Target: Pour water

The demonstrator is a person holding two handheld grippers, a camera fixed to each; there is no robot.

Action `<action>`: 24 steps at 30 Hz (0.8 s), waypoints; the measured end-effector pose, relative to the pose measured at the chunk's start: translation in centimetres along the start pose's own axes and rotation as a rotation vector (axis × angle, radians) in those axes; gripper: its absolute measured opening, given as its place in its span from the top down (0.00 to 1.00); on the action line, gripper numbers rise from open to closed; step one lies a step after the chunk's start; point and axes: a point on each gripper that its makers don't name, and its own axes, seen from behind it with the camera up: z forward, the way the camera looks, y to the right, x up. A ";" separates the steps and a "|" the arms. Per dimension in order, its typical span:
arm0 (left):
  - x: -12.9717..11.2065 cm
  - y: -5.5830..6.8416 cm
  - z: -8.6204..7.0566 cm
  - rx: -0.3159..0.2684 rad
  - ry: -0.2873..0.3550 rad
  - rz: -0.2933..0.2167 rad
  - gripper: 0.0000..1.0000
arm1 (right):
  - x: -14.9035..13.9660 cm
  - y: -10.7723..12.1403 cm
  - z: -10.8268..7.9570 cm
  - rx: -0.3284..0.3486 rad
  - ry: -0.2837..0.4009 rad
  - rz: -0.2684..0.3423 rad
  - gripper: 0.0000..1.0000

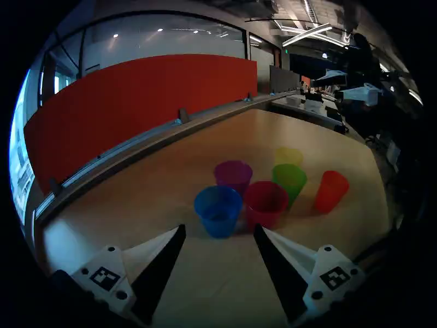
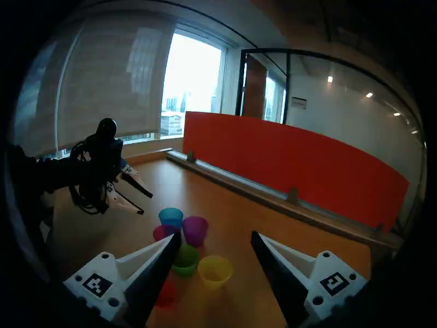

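Just ahead of the parted left claw [image 1: 218,227], a blue cup [image 1: 218,210]

In the lower middle of the left gripper view the cups run through six colours: a blue cup [image 1: 218,210], a red cup [image 1: 266,203], a purple cup [image 1: 233,175], a green cup [image 1: 289,181], a yellow cup [image 1: 288,156] and, at the right, an orange-red cup [image 1: 330,190]. The worktop [image 1: 306,131] is a pale wood tone there and a warmer orange-brown in the right gripper view. The partition [image 1: 136,104] across the upper left is plain red-orange. The left tongs [image 1: 218,229] and the right tongs [image 2: 214,235] are white with black inner faces, each finger carrying a black-and-white square marker. At the middle left of the right gripper view a sleeve [image 2: 33,169] is dark
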 end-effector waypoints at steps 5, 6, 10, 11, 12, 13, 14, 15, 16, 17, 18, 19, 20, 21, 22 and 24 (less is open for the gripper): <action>-0.5 0.0 0.9 -0.015 -0.039 0.016 0.07 | -0.2 -0.1 0.3 0.004 -0.002 -0.002 0.00; -0.6 0.0 1.1 -0.018 -0.046 0.018 0.07 | -0.2 -0.1 0.4 0.005 -0.003 -0.003 0.01; -0.8 -0.2 2.0 -0.023 -0.069 0.027 0.07 | -0.4 0.0 0.6 0.006 -0.005 -0.002 0.01; -0.8 -0.2 2.2 -0.025 -0.073 0.029 0.07 | -0.5 0.1 0.6 0.007 -0.006 -0.001 0.01; -0.9 -0.2 2.5 -0.027 -0.077 0.031 0.07 | -0.5 0.1 0.7 0.007 -0.006 -0.001 0.01; -0.9 -0.2 2.7 -0.031 -0.083 0.031 0.07 | -0.6 0.1 0.7 0.007 -0.007 0.000 0.01; -1.0 -0.2 3.0 -0.034 -0.089 0.031 0.07 | -0.7 0.2 0.8 0.007 -0.008 0.001 0.01; -1.1 -0.2 3.3 -0.037 -0.095 0.031 0.07 | -0.8 0.2 0.8 0.007 -0.009 0.002 0.01; -1.2 -0.2 3.5 -0.038 -0.102 0.031 0.07 | -0.8 0.2 0.8 0.008 -0.010 0.003 0.01; -1.2 -0.3 3.8 -0.038 -0.109 0.031 0.07 | -0.9 0.2 0.8 0.008 -0.011 0.003 0.01; -1.3 -0.3 4.0 -0.038 -0.116 0.032 0.07 | -0.9 0.3 0.8 0.009 -0.011 0.004 0.01; -1.4 -0.4 4.3 -0.037 -0.120 0.033 0.07 | -1.0 0.3 0.9 0.009 -0.012 0.004 0.01; -1.4 -0.5 4.5 -0.037 -0.124 0.034 0.07 | -1.0 0.3 0.9 0.009 -0.013 0.004 0.01; -1.4 -0.5 4.7 -0.036 -0.128 0.035 0.07 | -1.1 0.4 0.9 0.009 -0.013 0.004 0.01; -1.5 -0.6 4.9 -0.038 -0.132 0.034 0.07 | -1.1 0.4 1.0 0.009 -0.014 0.003 0.01; -1.5 -0.7 5.3 -0.041 -0.138 0.033 0.07 | -1.2 0.5 1.0 0.009 -0.016 0.003 0.01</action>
